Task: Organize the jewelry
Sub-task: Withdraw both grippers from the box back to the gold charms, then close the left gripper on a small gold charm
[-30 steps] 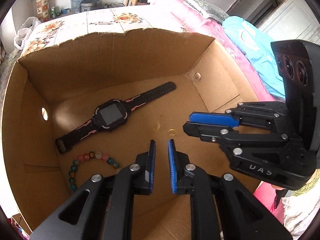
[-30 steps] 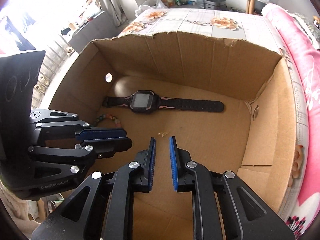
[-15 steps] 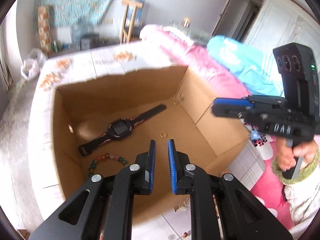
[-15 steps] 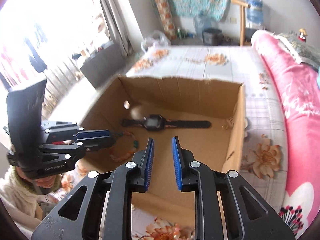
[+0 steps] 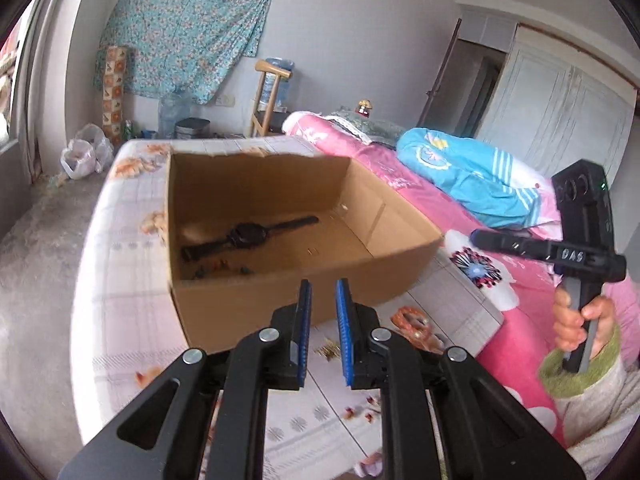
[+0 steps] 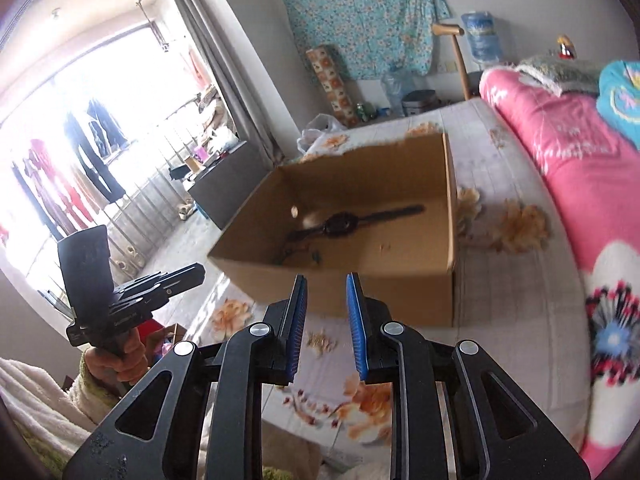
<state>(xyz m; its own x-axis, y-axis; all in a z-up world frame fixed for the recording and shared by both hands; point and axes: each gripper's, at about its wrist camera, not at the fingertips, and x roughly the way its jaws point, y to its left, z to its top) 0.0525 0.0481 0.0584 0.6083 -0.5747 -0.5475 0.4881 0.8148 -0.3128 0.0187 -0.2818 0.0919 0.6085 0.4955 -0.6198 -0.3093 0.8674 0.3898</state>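
— Both grippers have pulled back out of the cardboard box (image 5: 256, 312) since a second ago; before, their fingers hung right over the box floor, and now the whole box lies ahead of them on the bed (image 5: 120, 240).

— What do the left gripper (image 5: 322, 292) fingers hold?

— Nothing. They stand a narrow gap apart, bare bedsheet showing between the blue pads.

— And the right gripper (image 6: 326, 292)?

— Empty too. Its fingers have just been opening and stand a bit wider than the left ones, nothing between them.

— Where is the jewelry?

— Inside the box, beyond both sets of fingers. A black watch (image 5: 248, 236) lies stretched flat across the box floor. A beaded bracelet (image 5: 218, 268) sits nearer the fingers than the watch, by the near wall. A small gold piece (image 5: 313, 251) lies apart from both, to the right of the watch; it is too small to make out.

— Anything outside the box?

— Some small gold bits (image 5: 328, 350) on the sheet, just under the left fingers.
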